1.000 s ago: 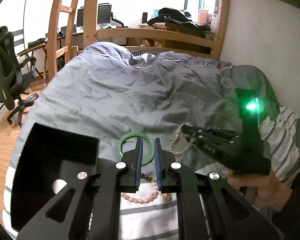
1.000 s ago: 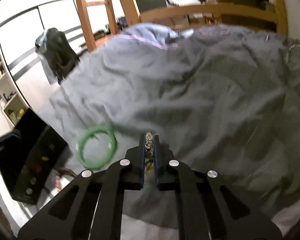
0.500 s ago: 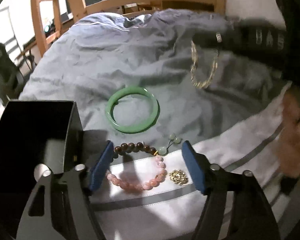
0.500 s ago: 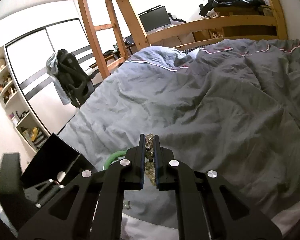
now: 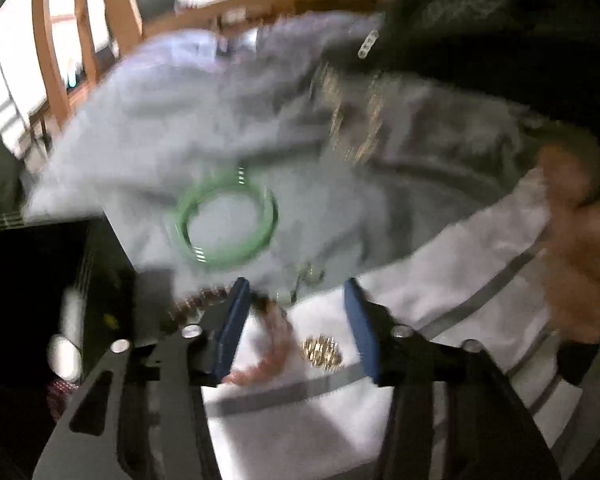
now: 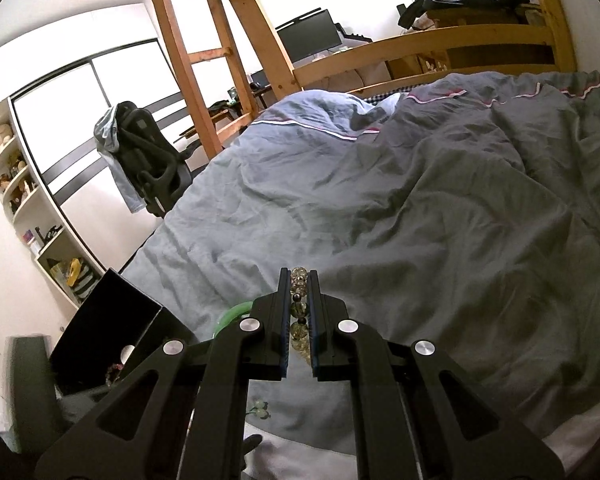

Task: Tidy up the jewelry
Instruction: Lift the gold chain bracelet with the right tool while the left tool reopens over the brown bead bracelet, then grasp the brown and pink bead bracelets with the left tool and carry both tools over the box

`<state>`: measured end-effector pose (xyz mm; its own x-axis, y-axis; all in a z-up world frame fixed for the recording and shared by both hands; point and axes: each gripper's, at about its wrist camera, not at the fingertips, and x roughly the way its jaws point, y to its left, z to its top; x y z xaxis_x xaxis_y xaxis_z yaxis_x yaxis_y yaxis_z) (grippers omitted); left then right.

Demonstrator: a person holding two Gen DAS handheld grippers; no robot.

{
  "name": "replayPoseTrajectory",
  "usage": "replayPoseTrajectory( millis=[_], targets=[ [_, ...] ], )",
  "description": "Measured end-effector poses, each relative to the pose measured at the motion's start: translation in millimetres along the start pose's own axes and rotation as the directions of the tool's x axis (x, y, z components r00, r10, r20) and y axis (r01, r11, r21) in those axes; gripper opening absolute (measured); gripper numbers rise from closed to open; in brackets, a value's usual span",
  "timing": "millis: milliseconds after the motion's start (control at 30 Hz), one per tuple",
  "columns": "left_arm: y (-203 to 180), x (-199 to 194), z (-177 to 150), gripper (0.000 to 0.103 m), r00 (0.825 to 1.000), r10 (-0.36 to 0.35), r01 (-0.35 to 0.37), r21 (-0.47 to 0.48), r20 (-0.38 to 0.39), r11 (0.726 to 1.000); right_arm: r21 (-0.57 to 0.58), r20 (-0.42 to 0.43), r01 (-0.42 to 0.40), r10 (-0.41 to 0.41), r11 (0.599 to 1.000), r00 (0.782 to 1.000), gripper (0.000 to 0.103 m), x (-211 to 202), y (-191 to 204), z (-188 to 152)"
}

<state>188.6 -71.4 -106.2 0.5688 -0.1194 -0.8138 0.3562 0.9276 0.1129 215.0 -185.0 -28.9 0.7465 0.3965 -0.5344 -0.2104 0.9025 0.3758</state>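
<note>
Green bangle (image 5: 228, 220), one; left claw (image 5: 296, 312) closing over pink bracelet (image 5: 274, 334); right claw (image 6: 299, 300) clenching bead bracelet (image 6: 299, 312).

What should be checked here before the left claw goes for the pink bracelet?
1. Right claw shut on the clear bead bracelet: ok.
2. Left claw over the pink bracelet: ok; its jaws are closing with beads between them, and the pads are not pressing yet.
3. Brown beads clear of the pads: not ok; they run behind the left finger.
4. Gold brooch clear of the grasp: not ok; it lies between the fingers too.
5. Green bangle out of the way: ok; it lies beyond the fingertips.
6. Black box open: ok.
7. Left view sharp enough to judge contact: not ok, blurred.
</note>
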Motion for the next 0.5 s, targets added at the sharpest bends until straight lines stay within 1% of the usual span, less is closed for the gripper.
replayPoseTrajectory(
  millis=[33, 100, 133, 167, 200, 233, 267, 333, 500],
  targets=[
    [6, 5, -1, 0.041, 1.0, -0.02, 0.019, -0.034, -0.022, 0.999, 0.0, -0.001, -0.001, 0.001, 1.0, 1.0, 0.008, 0, -1, 0],
    [15, 7, 0, 0.039, 0.997, -0.069, 0.065, -0.104, -0.03, 0.992, -0.002, -0.003, -0.004, 0.004, 1.0, 1.0, 0.008, 0, 1, -1],
    [17, 6, 0, 0.031, 0.996, -0.083, 0.079, -0.12, -0.028, 0.99, -0.002, -0.004, -0.005, 0.005, 1.0, 1.0, 0.008, 1, 0, -1],
    [21, 5, 1, 0.021, 0.994, -0.109, 0.105, -0.142, -0.025, 0.984, -0.004, -0.005, -0.005, 0.005, 1.0, 1.0, 0.008, 1, 0, -1],
    [23, 4, 2, 0.016, 0.992, -0.128, 0.123, -0.156, -0.022, 0.98, -0.002, -0.006, -0.005, 0.005, 1.0, 1.0, 0.008, 1, -1, 0],
    [27, 3, 3, 0.015, 0.988, -0.153, 0.148, -0.178, -0.018, 0.973, 0.0, -0.005, -0.006, 0.006, 1.0, 1.0, 0.008, 1, -1, 0],
    [27, 2, 3, 0.008, 0.986, -0.167, 0.162, -0.186, -0.013, 0.969, -0.002, -0.004, -0.005, 0.005, 1.0, 1.0, 0.008, 1, -1, 0],
    [27, -4, 4, 0.008, 0.983, -0.182, 0.179, -0.195, 0.003, 0.964, 0.001, -0.001, -0.006, 0.006, 1.0, 1.0, 0.008, 1, -1, -1],
    [28, -24, 9, 0.008, 0.983, -0.172, 0.182, -0.195, 0.069, 0.964, 0.015, 0.015, -0.021, 0.021, 1.0, 1.0, 0.008, -2, -3, 0]
  ],
)
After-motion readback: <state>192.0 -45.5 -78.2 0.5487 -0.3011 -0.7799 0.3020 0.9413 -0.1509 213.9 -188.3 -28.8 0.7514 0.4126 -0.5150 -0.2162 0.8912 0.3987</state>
